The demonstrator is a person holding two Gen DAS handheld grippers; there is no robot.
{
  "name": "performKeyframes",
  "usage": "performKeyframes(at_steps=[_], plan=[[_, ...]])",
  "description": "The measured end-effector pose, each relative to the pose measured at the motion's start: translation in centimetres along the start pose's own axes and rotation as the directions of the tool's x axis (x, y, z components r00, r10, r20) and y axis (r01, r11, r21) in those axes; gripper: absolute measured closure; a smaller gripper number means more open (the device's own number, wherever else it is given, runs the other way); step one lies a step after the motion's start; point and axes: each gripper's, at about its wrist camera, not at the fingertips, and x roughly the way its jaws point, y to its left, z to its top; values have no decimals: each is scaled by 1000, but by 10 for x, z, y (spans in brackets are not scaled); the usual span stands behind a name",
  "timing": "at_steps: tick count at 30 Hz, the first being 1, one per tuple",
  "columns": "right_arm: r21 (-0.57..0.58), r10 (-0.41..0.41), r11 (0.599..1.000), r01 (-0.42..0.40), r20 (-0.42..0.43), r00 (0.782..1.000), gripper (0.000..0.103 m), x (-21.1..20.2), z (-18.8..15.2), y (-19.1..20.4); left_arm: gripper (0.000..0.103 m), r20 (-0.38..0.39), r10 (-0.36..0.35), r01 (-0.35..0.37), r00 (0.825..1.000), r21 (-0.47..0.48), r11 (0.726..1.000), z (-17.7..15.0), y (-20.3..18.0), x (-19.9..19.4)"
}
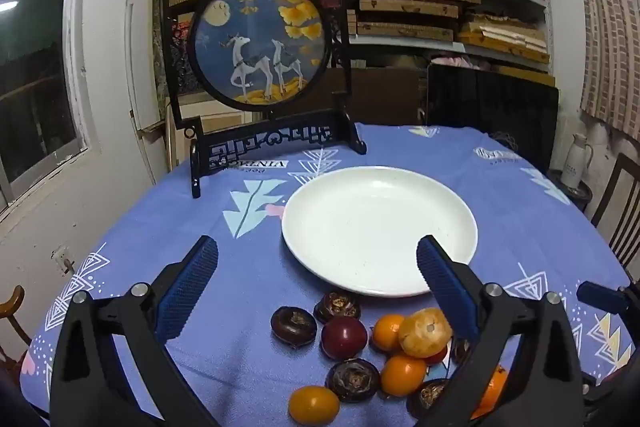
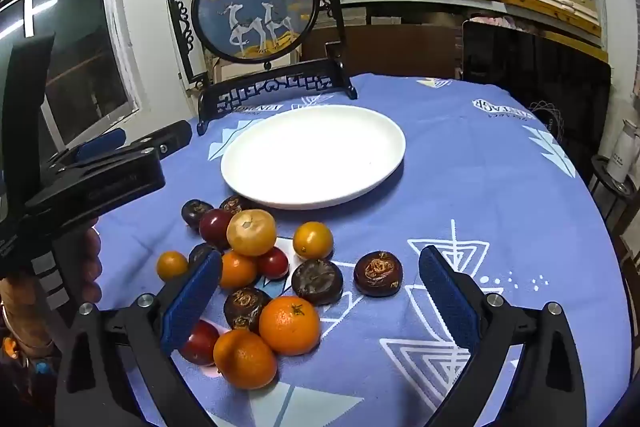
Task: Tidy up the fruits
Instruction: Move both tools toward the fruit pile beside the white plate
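Observation:
An empty white plate (image 1: 380,227) sits mid-table on the blue cloth. In front of it lies a loose heap of fruit: oranges (image 2: 289,325), a pale tangerine (image 2: 251,231), red plums (image 2: 216,227) and dark water chestnuts (image 2: 378,273). My left gripper (image 1: 317,247) hovers open above the heap's left side, with a chestnut (image 1: 294,321) and a plum (image 1: 344,337) below its gap. My right gripper (image 2: 320,257) hangs open over the heap's right side, and nothing is between its pads. In the right wrist view the left gripper (image 2: 100,167) shows side-on at the left.
A black-framed round deer screen (image 1: 260,43) stands at the table's far edge behind the plate (image 2: 312,155). Shelves of boxes (image 1: 408,7) fill the back wall. A chair (image 1: 624,211) and a white flask (image 1: 576,163) stand to the right. A hand (image 2: 86,259) holds the left gripper's handle.

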Motion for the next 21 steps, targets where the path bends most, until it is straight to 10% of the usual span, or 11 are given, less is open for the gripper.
performKeyframes(at_steps=[10, 15, 21], plan=[[48, 94, 995, -93, -13, 996, 4, 1, 7, 3, 5, -28, -19, 18, 999, -42, 999, -4, 13, -4], [31, 5, 999, -13, 244, 970, 4, -33, 12, 4, 5, -33, -4, 3, 999, -35, 999, -1, 10, 2], [16, 80, 997, -82, 110, 991, 4, -5, 17, -5, 5, 24, 19, -19, 1000, -27, 999, -2, 10, -5]])
